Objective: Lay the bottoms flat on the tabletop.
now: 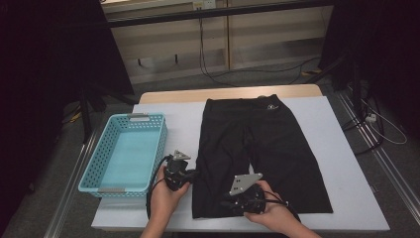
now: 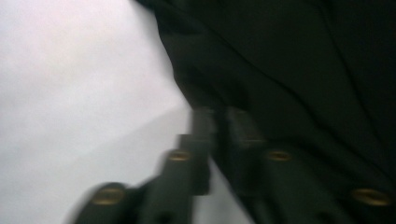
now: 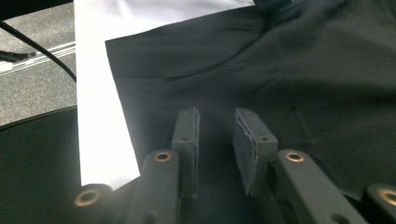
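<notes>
**Black shorts: soft cloth, best taken at the hems**

The black shorts (image 1: 257,153) lie flat on the white worktop (image 1: 346,198), waistband at the far edge, both leg hems toward the person. They look light and limp: thin fabric with shallow wrinkles, so they will likely sag and fold wherever they are lifted, with nothing to break. A pinch on a doubled edge, such as a hem or side seam, should hold better than one on the flat middle

The left tongs (image 2: 219,119) sit at the outer edge of the left leg, their jaws drawn narrow, seemingly with the cloth edge pinched between them, though blur leaves this uncertain. The right tongs (image 3: 217,140) hover over the left leg near its hem, jaws partly apart and holding nothing

A turquoise basket (image 1: 94,171) stands just left of the shorts, well placed to receive them
</notes>
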A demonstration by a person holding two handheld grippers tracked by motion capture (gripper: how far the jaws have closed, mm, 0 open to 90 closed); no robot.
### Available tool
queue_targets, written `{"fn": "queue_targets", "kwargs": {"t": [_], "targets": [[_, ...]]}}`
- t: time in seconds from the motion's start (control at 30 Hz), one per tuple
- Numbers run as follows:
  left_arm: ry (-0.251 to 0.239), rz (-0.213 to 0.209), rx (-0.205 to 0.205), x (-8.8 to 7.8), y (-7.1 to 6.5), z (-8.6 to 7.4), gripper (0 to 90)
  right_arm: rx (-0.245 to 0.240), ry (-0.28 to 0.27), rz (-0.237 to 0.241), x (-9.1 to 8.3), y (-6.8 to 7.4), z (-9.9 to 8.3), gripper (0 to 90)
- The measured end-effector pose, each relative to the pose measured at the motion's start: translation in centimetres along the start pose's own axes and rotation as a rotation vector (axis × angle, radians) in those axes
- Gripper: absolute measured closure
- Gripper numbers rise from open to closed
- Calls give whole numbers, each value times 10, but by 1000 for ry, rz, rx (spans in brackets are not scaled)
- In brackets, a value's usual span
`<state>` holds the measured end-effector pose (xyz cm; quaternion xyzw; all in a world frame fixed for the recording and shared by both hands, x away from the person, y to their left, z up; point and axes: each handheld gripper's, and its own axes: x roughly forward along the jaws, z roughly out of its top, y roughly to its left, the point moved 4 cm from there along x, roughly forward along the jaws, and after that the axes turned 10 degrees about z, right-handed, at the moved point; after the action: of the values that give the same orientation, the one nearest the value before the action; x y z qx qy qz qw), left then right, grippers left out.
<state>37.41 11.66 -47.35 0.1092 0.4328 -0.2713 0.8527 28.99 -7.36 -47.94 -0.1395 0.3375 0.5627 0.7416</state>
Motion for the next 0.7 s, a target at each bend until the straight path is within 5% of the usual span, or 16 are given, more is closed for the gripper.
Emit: {"fn": "queue_targets", "kwargs": {"t": [0.23, 0.53, 0.63, 0.7], "targets": [[-22, -2, -38, -17, 10, 5, 900, 2, 2, -1, 1, 2, 0, 639], [-40, -12, -27, -23, 12, 1, 869, 17, -30, -9, -7, 0, 3, 494], [-77, 30, -16, -21, 13, 2, 617, 31, -71, -55, -23, -10, 4, 427], [-87, 22, -20, -20, 13, 3, 483, 57, -93, -81, -32, -18, 2, 388]]}}
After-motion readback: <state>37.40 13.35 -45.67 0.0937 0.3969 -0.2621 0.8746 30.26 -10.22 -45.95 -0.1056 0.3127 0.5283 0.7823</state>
